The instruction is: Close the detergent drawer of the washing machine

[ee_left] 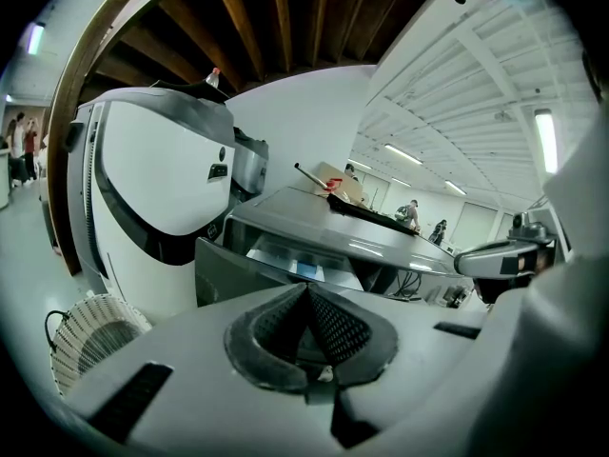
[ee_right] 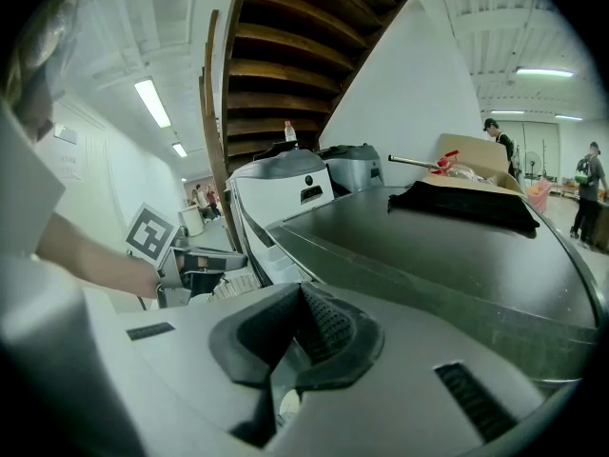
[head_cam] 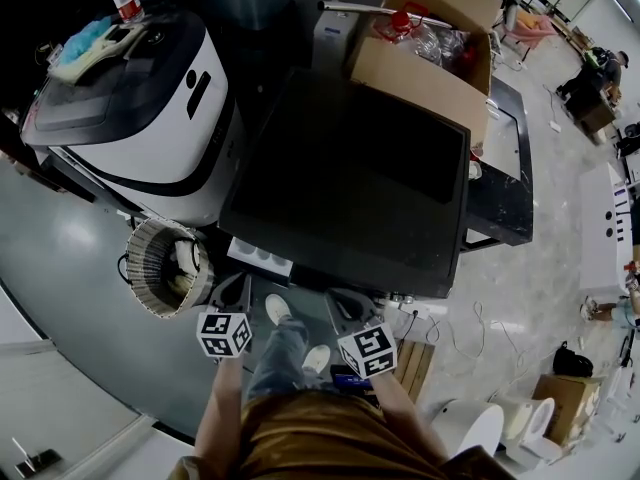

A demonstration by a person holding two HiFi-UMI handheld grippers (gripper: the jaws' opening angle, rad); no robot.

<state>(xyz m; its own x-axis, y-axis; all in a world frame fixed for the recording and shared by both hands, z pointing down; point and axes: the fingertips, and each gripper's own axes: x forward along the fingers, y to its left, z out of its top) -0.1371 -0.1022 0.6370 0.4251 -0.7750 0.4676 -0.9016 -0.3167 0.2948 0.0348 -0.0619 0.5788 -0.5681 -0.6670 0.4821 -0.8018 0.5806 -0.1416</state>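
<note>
The dark washing machine (head_cam: 350, 168) fills the middle of the head view. Its detergent drawer (head_cam: 258, 258) stands pulled out at the front left corner, pale compartments showing. In the left gripper view the open drawer (ee_left: 276, 260) lies just ahead of my left gripper (ee_left: 306, 327), whose pads meet with nothing between them. My left gripper (head_cam: 232, 292) hangs just below the drawer, apart from it. My right gripper (head_cam: 347, 308) sits at the machine's front edge; in its own view the right gripper (ee_right: 300, 336) is shut and empty, looking over the machine's top (ee_right: 428, 246).
A white appliance (head_cam: 140, 98) stands left of the washer, with a woven basket (head_cam: 165, 266) on the floor at its foot. A cardboard box (head_cam: 430, 38) with bottles rests behind the washer's top. Cables and a power strip (head_cam: 420, 313) lie on the floor at right.
</note>
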